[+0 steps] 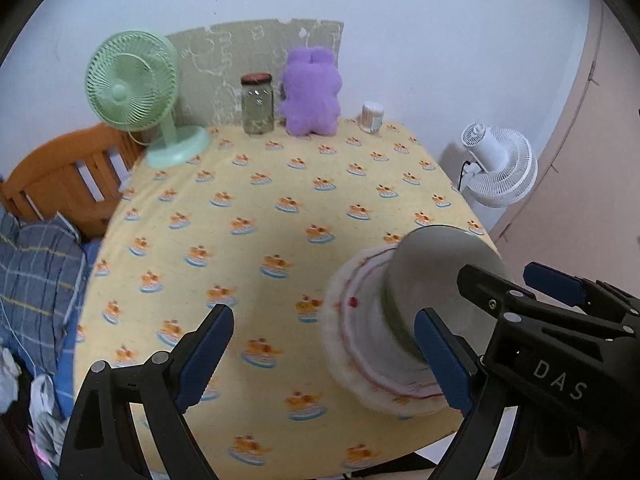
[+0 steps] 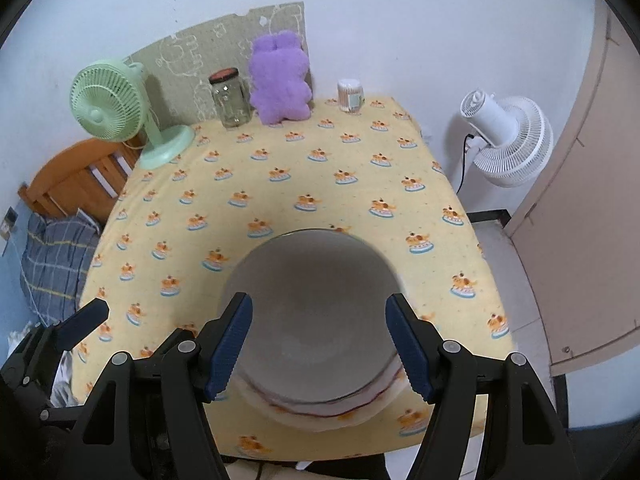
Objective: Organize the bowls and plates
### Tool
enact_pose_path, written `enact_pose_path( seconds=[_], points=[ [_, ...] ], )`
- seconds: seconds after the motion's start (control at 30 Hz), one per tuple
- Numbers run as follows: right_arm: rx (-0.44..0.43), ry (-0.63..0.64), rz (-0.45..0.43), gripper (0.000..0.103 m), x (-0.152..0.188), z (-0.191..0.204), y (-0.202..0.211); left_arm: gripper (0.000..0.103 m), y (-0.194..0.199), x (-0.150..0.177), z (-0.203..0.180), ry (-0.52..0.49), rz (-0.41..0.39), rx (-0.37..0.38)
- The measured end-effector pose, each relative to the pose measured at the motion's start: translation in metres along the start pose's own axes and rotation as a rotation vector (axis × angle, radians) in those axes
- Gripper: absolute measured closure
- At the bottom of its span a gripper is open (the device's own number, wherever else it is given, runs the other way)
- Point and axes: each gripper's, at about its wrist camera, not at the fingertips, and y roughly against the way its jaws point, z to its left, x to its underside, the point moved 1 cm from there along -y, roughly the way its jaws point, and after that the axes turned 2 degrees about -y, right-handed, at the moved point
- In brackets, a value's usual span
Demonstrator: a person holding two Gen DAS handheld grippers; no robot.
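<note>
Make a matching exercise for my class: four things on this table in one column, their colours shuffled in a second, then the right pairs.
Things
1. bowl
2. desk fan
3. plush toy
4. jar lid

Colours
A. purple
B. red
C. grey
D. mint green

Pairs: 1-C, 2-D, 3-A, 4-B

both wrists angled down – shared table [image 1: 280,200]
</note>
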Motion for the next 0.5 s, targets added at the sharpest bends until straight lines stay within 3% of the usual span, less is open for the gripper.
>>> enact_pose_path(
  seconds=[0.27, 0.5],
  points=[
    [-0.002, -0.04, -0.096, 0.023, 0.025, 0.048, 0.015, 0.01, 0.022, 0.018, 0.049, -0.028, -0.082, -0.054],
    [-0.014, 0.006, -0.146, 0.022, 0.048, 0.073, 0.018, 0.01, 0.03, 0.053, 0.077, 0.03, -0.144, -0.122]
  ],
)
